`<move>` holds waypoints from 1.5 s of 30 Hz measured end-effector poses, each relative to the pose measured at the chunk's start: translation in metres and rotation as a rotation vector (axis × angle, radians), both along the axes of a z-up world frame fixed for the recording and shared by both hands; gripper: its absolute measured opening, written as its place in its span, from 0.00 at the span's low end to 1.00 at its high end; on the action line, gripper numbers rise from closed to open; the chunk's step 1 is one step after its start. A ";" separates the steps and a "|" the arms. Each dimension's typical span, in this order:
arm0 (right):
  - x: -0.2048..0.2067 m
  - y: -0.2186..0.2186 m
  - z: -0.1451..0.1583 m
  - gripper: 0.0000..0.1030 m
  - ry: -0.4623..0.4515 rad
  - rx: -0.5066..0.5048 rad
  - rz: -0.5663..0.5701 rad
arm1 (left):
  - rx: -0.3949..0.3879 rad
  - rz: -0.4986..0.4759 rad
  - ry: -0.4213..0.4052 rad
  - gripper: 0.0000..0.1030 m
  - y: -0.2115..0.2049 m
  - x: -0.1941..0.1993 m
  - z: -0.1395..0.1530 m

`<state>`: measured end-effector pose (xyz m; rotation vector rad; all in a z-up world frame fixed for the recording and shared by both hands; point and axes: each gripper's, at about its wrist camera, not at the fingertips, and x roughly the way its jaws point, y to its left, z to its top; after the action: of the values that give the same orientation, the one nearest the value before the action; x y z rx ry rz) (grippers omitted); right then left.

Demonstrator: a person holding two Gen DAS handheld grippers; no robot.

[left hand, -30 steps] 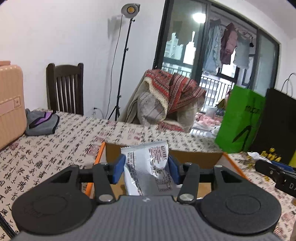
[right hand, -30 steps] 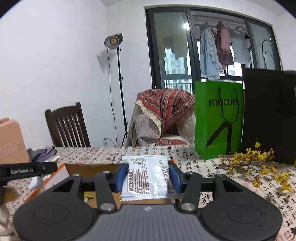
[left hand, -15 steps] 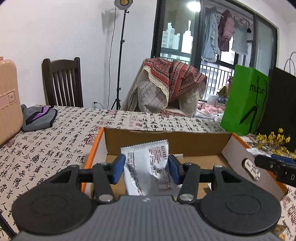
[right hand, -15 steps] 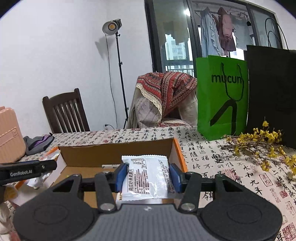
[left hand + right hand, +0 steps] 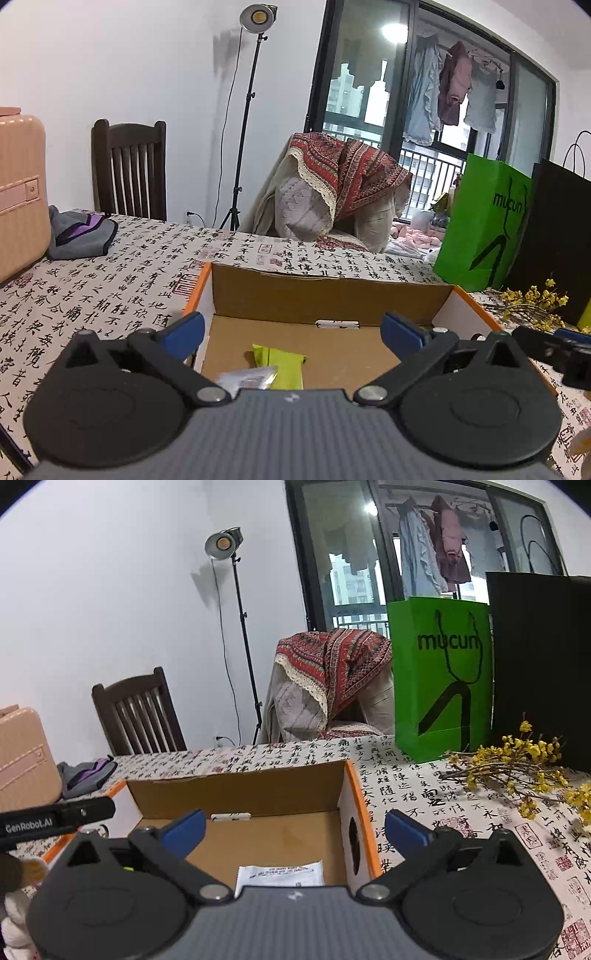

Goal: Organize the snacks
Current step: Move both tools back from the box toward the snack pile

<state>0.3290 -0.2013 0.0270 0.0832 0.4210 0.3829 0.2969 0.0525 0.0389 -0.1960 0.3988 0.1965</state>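
Two white snack packets in cardboard box, below wide-spread grippers.

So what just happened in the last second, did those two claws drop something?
Yes. Both let go: the left claw and right claw each held a white snack packet a moment ago and now stand open. The packets lie inside the cardboard box, the left one beside a green packet. The box, the green bag and the yellow flowers stayed where they were.
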 end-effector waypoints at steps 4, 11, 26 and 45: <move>-0.006 -0.006 0.006 1.00 -0.015 0.014 -0.010 | -0.001 0.010 -0.011 1.00 0.002 -0.004 0.003; -0.018 -0.011 0.019 1.00 -0.054 0.024 -0.016 | 0.010 -0.005 -0.045 1.00 -0.005 -0.014 0.016; -0.083 -0.014 0.026 1.00 -0.067 -0.096 -0.006 | 0.039 -0.054 -0.045 1.00 -0.017 -0.067 0.034; -0.163 -0.047 -0.006 1.00 0.003 -0.095 -0.023 | 0.054 -0.073 -0.003 1.00 -0.005 -0.155 0.012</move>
<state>0.1663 -0.2483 0.0207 -0.0041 0.4406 0.3399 0.1416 0.0478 0.0511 -0.1282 0.3969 0.1350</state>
